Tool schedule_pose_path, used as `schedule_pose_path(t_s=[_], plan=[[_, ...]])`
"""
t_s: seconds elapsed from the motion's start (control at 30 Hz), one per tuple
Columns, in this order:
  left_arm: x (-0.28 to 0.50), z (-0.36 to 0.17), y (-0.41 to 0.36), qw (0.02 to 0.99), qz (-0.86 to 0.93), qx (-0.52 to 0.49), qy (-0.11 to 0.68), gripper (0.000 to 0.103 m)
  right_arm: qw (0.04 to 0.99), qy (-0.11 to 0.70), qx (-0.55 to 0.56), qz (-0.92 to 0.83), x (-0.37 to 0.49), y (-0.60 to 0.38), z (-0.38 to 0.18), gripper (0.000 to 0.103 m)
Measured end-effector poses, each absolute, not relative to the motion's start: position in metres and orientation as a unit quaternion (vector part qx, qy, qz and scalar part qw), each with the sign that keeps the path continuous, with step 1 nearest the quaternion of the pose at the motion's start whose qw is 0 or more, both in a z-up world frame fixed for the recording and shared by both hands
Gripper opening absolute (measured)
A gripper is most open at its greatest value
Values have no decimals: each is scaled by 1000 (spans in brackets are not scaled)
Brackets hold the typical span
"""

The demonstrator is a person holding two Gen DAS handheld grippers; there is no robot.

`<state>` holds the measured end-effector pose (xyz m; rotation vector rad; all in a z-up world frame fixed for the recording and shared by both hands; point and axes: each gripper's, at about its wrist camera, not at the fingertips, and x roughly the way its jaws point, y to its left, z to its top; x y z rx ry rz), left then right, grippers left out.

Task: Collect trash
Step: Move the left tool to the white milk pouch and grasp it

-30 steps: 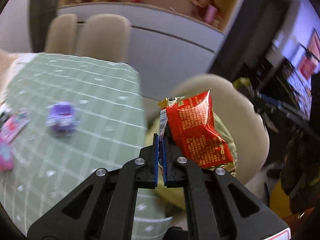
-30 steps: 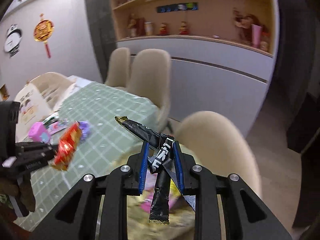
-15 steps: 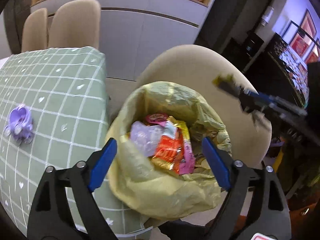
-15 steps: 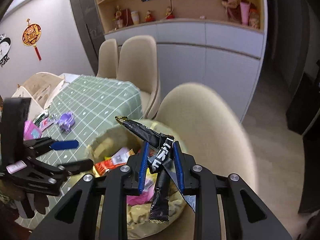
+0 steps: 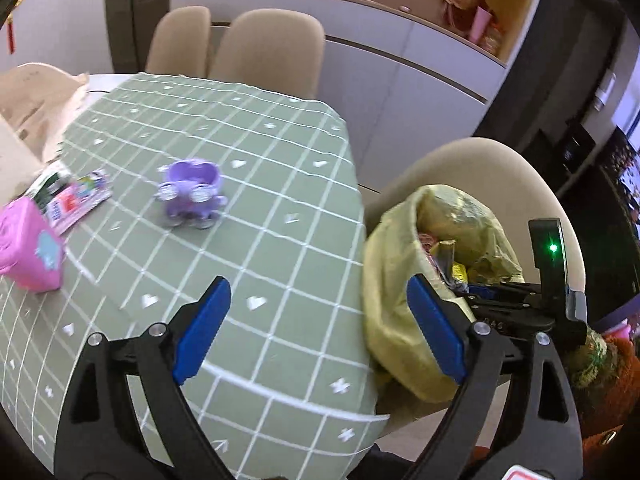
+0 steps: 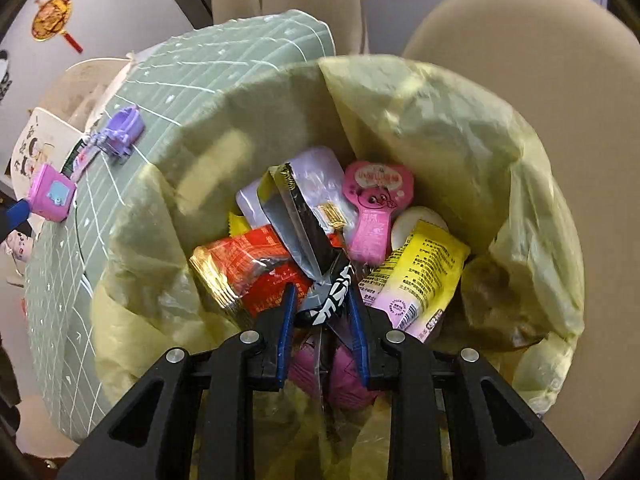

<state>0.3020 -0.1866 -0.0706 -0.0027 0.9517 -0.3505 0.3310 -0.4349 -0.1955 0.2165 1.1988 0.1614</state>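
Note:
A yellow trash bag (image 6: 440, 120) sits on a beige chair beside the table and holds several wrappers, among them the red snack packet (image 6: 248, 268). My right gripper (image 6: 320, 300) is over the bag's mouth, shut on a black wrapper (image 6: 296, 216) that hangs inside the bag. In the left wrist view the bag (image 5: 400, 280) is at the right, with the right gripper (image 5: 516, 304) above it. My left gripper (image 5: 316, 320) is wide open and empty over the table's edge.
On the green checked tablecloth (image 5: 260, 240) lie a purple toy car (image 5: 192, 194), a pink box (image 5: 28, 248) and a flat pink packet (image 5: 76, 200). Beige chairs (image 5: 268, 52) stand behind the table. A cabinet and shelves line the back wall.
My left gripper opened and dropped the red packet into the bag, then swung left over the table. My right gripper moved down over the bag with the black wrapper.

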Motion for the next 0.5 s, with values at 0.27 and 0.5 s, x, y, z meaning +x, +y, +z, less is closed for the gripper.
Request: schedule_pose_path(t_s=[0.27, 0.5], plan=[[295, -71, -149, 876, -157, -36, 456, 85, 847, 517, 105, 66, 318, -440, -166, 38], [292, -71, -106, 879, -147, -64, 449, 85, 869, 485, 88, 44, 299, -440, -130, 51]])
